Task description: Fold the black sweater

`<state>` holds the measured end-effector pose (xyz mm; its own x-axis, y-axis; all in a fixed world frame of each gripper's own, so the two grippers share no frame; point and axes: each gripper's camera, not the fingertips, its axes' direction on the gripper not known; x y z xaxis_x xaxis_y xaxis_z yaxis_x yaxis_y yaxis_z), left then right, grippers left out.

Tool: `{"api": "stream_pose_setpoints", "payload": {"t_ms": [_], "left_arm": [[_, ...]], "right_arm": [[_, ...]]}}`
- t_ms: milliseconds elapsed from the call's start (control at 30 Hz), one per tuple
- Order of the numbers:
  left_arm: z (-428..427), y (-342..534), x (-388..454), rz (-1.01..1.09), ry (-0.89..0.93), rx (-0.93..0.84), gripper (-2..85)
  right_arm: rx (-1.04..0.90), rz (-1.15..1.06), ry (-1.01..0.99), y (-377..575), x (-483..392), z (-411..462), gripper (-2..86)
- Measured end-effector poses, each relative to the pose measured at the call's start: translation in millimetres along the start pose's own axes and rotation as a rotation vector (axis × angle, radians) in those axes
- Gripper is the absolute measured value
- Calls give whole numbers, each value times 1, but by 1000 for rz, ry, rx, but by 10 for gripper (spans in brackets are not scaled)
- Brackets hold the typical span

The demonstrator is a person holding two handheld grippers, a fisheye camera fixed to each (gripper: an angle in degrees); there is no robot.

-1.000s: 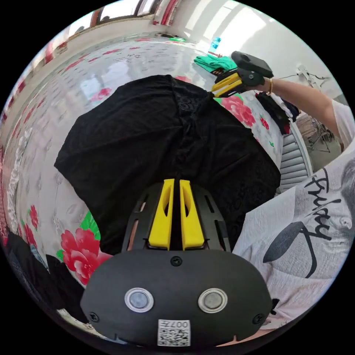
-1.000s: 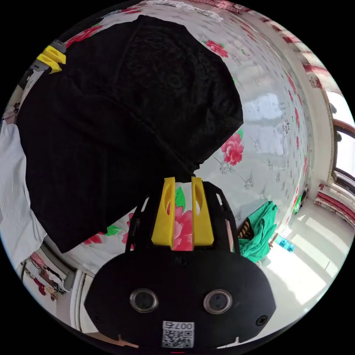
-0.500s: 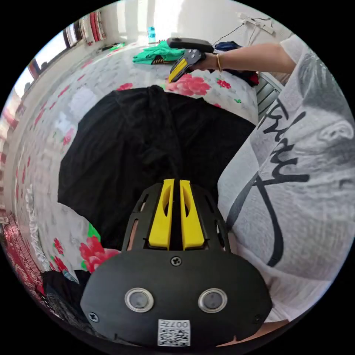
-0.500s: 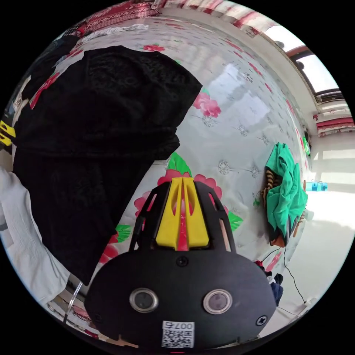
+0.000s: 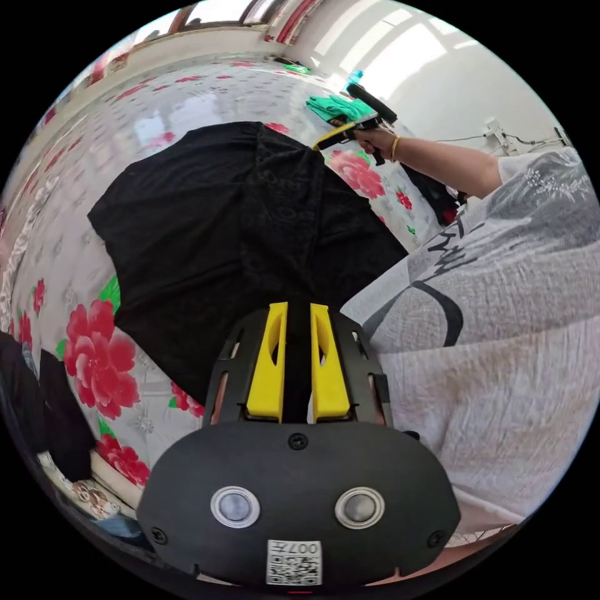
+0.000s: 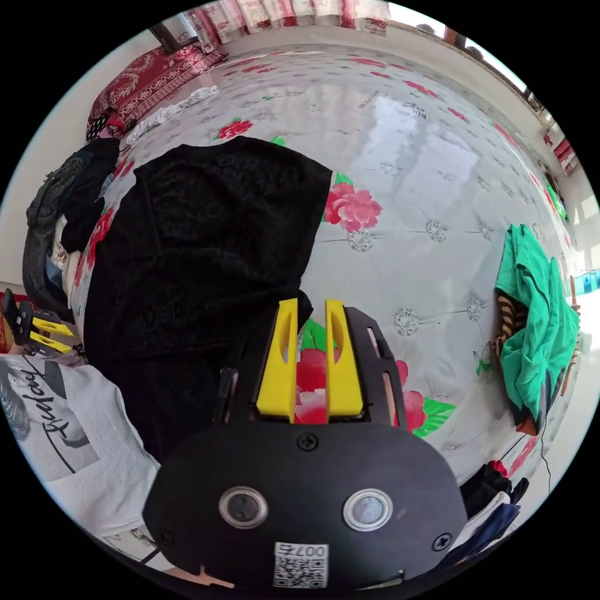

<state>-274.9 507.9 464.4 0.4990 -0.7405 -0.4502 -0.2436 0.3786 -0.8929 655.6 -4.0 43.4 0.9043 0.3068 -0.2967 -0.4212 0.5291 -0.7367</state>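
Observation:
The black sweater (image 5: 237,212) lies spread on the flowered bed sheet (image 5: 156,112), with a fold ridge running down its middle. My left gripper (image 5: 299,306) hovers at the sweater's near edge, its jaws a little apart and pressing on nothing. In the right gripper view the sweater (image 6: 206,250) fills the left half. There my right gripper (image 6: 310,303) sits just beside the sweater's corner, open, with a red flower showing between its jaws. The right gripper (image 5: 322,142), held in a hand, also appears at the sweater's far edge. The left gripper (image 6: 67,337) appears at the far left, jaws parted.
A green garment (image 6: 537,312) lies crumpled near the bed's edge, apart from the sweater. Dark clothes (image 6: 69,206) are piled at another edge. The person's white printed shirt (image 5: 500,300) is close to the left gripper. More clothes (image 6: 494,494) lie below the bed.
The left jaws, nearly closed before, have parted at the sweater's near edge. The right jaws were shut half a second ago and are open again. Both cameras have swung.

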Motion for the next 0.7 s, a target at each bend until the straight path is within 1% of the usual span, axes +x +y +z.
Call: {"api": "stream_pose_setpoints", "payload": {"t_ms": [67,133,200,300,367,433,533,633,700], "left_arm": [[0,-7,-14,-36,2,34,55],[15,-20,-25,-44,28,20,55],[53,-36,-26,16,40,-108,59],[95,-42,-15,99,-54,-270,58],[94,-43,-10,124,-86,-221,39],[94,-46,-13,118,-73,-231,38],[82,-49,-23,72,-32,-210,42],[51,-49,-34,8,-44,-102,42],[41,-49,-45,-44,-54,-62,46]], "right_arm": [[-27,49,-96,-2,17,5,5],[-19,93,-178,1,38,1,2],[-19,122,-194,8,52,-5,0],[23,176,-230,31,72,-18,1],[19,214,-239,44,79,-15,2],[-43,215,-190,53,84,-3,7],[41,255,-165,47,91,-24,18],[164,145,-59,21,71,-52,25],[179,59,-5,-2,55,-57,26]]}}
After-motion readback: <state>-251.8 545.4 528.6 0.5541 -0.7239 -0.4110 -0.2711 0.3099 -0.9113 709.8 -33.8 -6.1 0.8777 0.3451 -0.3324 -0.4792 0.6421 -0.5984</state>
